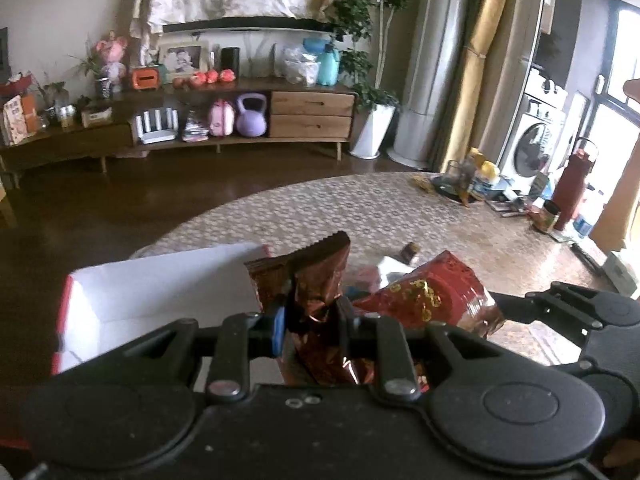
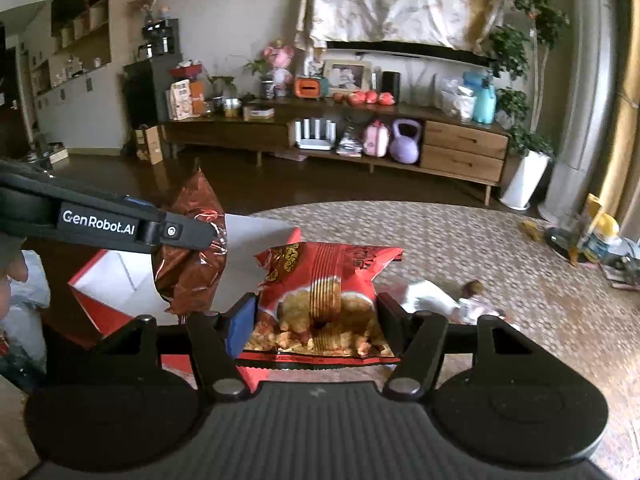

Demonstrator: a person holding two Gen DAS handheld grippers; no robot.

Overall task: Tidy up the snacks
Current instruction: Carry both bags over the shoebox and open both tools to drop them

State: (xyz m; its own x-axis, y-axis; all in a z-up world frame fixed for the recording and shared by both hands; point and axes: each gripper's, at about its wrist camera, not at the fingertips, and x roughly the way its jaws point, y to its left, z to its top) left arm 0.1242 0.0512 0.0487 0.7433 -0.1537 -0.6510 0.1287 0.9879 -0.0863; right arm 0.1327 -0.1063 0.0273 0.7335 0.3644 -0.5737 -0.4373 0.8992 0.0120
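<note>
A round table (image 1: pixel 360 216) under a pale patterned cloth fills the middle of both views, set on a dark glossy floor (image 1: pixel 120 200). Behind it a long wooden sideboard (image 2: pixel 460 148) runs along the wall, carrying a framed photo, red fruit, a turquoise bottle and, in an open bay, a lilac kettlebell (image 2: pixel 405 142). A potted tree in a white planter (image 2: pixel 524 180) stands at its right end beside a tall white column unit. Yellow curtains hang at the far right, and a washing machine (image 1: pixel 532 148) shows past them. On the far edge of the table sit a dark red flask (image 1: pixel 572 188), a jar and some clutter.

An open box (image 2: pixel 120 280), red outside and white inside, rests at the near left of the table.

The left gripper (image 1: pixel 312 320) is pinched narrow on a brown foil bag (image 1: pixel 320 280), crinkled and glossy with a serrated top edge, held above the table just beside the box.

The right gripper (image 2: pixel 316 312) stands at a middling width, its jaws clamped on both sides of a red chip bag (image 2: pixel 320 280) printed with gold characters and a picture of ridged chips. That bag hangs over the table, just right of the brown one.

A white wrapper (image 2: pixel 428 296) and a small dark sweet (image 2: pixel 474 288) lie on the cloth behind the red bag.
</note>
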